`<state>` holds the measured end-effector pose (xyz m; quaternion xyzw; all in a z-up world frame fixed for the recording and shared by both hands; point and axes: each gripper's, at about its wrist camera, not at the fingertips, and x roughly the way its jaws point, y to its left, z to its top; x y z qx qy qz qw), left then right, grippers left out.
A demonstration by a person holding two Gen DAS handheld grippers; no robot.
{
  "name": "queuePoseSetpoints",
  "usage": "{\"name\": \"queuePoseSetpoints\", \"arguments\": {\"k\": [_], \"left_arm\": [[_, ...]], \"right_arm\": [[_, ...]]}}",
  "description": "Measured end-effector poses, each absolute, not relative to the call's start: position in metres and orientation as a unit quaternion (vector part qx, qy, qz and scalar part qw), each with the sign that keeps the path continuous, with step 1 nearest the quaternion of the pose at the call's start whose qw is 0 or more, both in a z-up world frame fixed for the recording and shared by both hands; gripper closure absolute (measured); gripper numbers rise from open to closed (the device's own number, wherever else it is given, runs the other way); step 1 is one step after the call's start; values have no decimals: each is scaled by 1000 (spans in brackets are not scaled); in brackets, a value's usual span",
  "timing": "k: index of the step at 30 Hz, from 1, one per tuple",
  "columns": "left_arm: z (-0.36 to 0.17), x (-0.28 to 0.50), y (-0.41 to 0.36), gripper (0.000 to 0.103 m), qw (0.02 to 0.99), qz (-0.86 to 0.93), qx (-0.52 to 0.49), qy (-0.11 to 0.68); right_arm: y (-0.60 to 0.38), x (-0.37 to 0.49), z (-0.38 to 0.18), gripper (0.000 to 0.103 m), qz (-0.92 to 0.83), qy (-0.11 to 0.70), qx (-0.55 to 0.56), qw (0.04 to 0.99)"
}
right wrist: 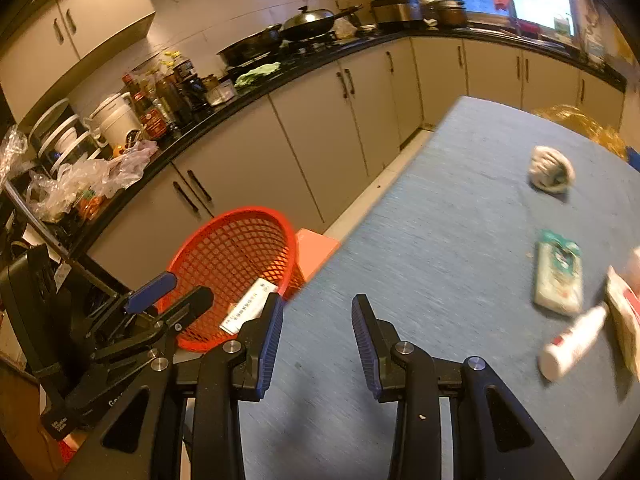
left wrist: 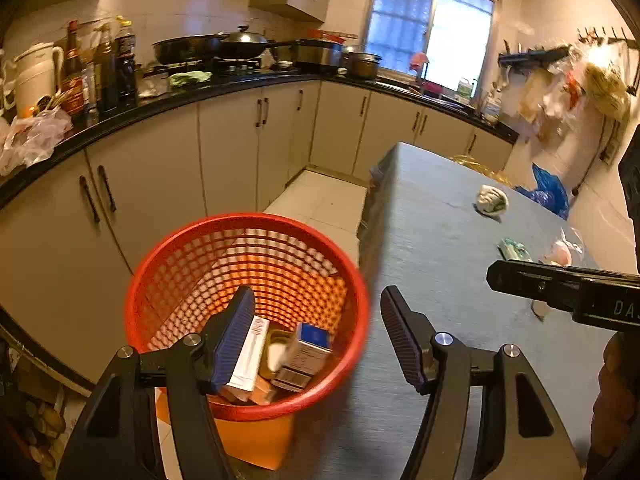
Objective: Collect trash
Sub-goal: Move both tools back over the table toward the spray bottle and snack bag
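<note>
Open worktop (right wrist: 440,240) is left ahead of the right claw (right wrist: 316,344), while the far right side is crowded by scattered trash (right wrist: 558,276).

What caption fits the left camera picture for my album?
Open left hand-held gripper above a red basket of boxes, beside a blue table.
</note>
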<state>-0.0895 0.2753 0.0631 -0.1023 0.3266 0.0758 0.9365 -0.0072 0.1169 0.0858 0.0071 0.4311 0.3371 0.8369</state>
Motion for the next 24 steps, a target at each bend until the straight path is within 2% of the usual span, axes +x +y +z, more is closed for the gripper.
{"name": "queuePoseSetpoints", "arguments": {"k": [11,24], "left_arm": [[70,-69,198,38,939,15,-46,342],[57,-14,47,36,903,-139,83,399]], "right_arm": [[11,1,86,62,257,417,29,871],[-131,44,88,58,157,396,103,899]]}}
